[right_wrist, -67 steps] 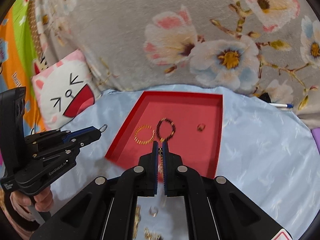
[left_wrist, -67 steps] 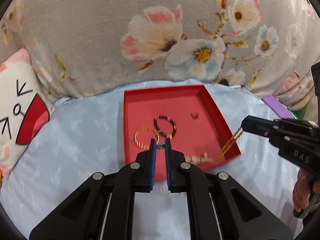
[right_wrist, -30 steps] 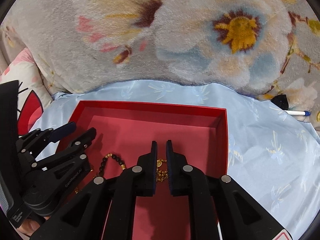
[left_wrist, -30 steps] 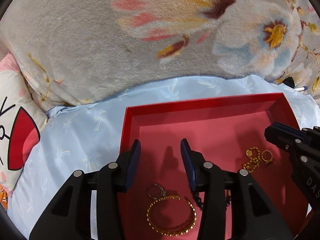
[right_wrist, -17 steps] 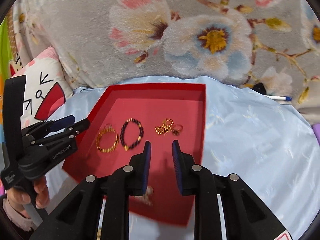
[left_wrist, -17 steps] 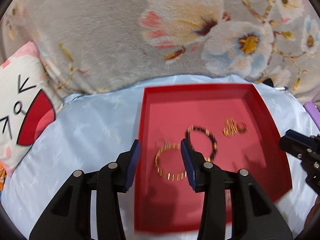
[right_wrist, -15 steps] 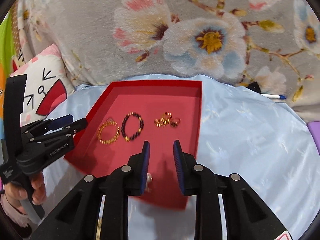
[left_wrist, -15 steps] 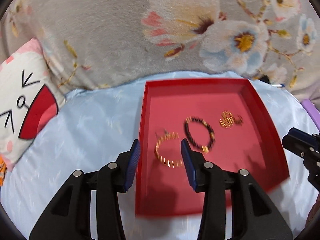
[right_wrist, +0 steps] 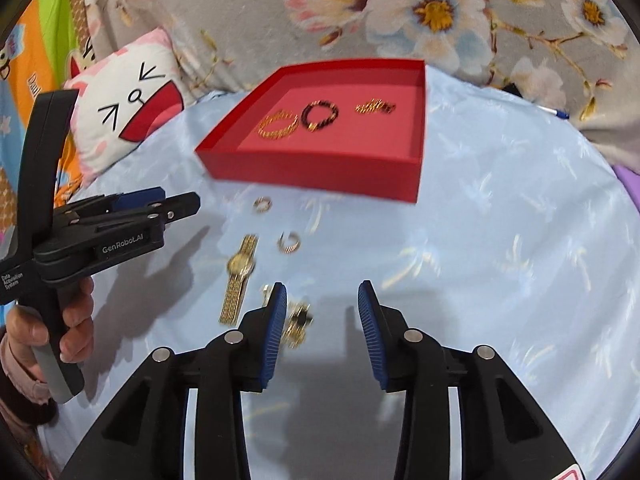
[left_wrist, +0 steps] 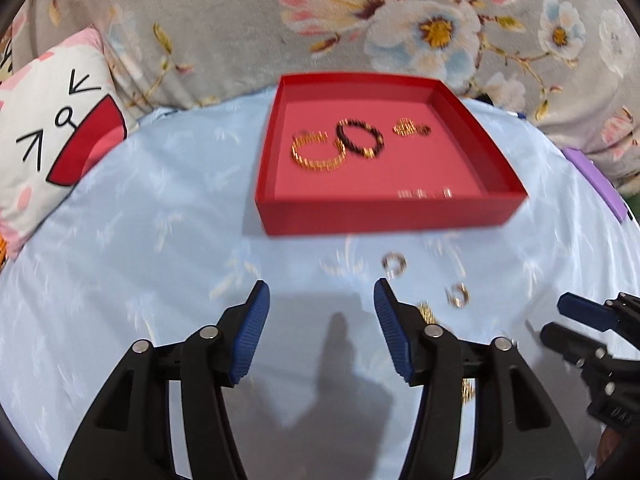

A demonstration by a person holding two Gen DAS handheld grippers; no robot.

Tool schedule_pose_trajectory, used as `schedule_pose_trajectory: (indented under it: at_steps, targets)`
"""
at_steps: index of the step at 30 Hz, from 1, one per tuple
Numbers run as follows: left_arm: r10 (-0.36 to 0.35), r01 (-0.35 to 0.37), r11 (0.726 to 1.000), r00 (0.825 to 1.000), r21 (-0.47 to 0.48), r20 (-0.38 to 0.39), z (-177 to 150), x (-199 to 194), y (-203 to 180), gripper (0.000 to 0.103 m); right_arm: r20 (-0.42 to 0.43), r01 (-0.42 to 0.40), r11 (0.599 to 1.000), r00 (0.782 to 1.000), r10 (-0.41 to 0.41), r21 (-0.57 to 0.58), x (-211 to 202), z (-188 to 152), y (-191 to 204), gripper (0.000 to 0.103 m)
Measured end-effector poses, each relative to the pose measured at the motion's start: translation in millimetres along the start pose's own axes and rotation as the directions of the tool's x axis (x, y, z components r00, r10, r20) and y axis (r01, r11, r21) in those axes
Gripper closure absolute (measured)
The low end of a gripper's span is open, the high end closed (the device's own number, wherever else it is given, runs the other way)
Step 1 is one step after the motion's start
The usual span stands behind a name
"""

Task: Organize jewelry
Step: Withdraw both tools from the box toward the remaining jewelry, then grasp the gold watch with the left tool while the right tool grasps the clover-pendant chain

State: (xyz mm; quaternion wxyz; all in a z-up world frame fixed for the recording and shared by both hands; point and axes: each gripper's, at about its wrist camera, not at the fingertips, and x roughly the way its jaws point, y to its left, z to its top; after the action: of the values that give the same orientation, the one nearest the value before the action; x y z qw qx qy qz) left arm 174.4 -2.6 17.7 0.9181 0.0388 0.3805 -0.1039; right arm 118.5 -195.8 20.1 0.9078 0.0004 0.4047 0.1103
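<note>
A red tray (left_wrist: pixel 384 210) (right_wrist: pixel 316 172) sits on the light blue cloth. It holds a gold bangle (left_wrist: pixel 318 152) (right_wrist: pixel 279 124), a dark bead bracelet (left_wrist: pixel 360 142) (right_wrist: pixel 320 115) and a small gold chain with a ring (left_wrist: pixel 410 128) (right_wrist: pixel 375 107). In front of the tray lie two rings (left_wrist: pixel 394 264) (left_wrist: pixel 457 295) (right_wrist: pixel 263 204) (right_wrist: pixel 289 242), a gold watch (right_wrist: pixel 240 276) and a small gold piece (right_wrist: pixel 298 322). My left gripper (left_wrist: pixel 322 322) is open and empty above the cloth. My right gripper (right_wrist: pixel 322 320) is open and empty beside the small gold piece.
A cat-face cushion (left_wrist: pixel 48 132) (right_wrist: pixel 128 108) lies at the left. A floral grey blanket (left_wrist: pixel 360 20) rises behind the tray. A purple object (left_wrist: pixel 596 180) sits at the right edge, and a pen (right_wrist: pixel 554 111) at the far right.
Both grippers have pulled back from the tray toward the near cloth and opened wider. The loose rings and watch have come into view.
</note>
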Motion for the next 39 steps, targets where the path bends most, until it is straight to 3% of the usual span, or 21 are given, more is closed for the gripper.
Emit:
schedule_pose_trajectory:
  at_steps: [5, 18, 29, 39]
  targets:
    - [0.012, -0.012, 1.000, 0.999, -0.002, 0.046, -17, -9, -2, 0.046, -0.023, -0.009, 1.000, 1.000, 0.009, -0.017, 8, -12, 9, 0.065]
    - [-0.008, 0.008, 1.000, 1.000, 0.018, 0.028, -25, -2, -10, 0.046, -0.043, 0.015, 0.998, 0.999, -0.017, -0.061, 23, -18, 19, 0.068]
    - [-0.020, 0.020, 0.999, 1.000, 0.027, 0.009, -26, 2, -11, 0.046, -0.045, 0.021, 0.998, 0.999, -0.024, -0.065, 26, -14, 20, 0.098]
    - [-0.067, 0.068, 0.997, 0.998, 0.043, -0.011, -29, 1, -18, 0.038, -0.035, 0.029, 0.999, 0.999, -0.031, -0.044, 14, -21, 12, 0.101]
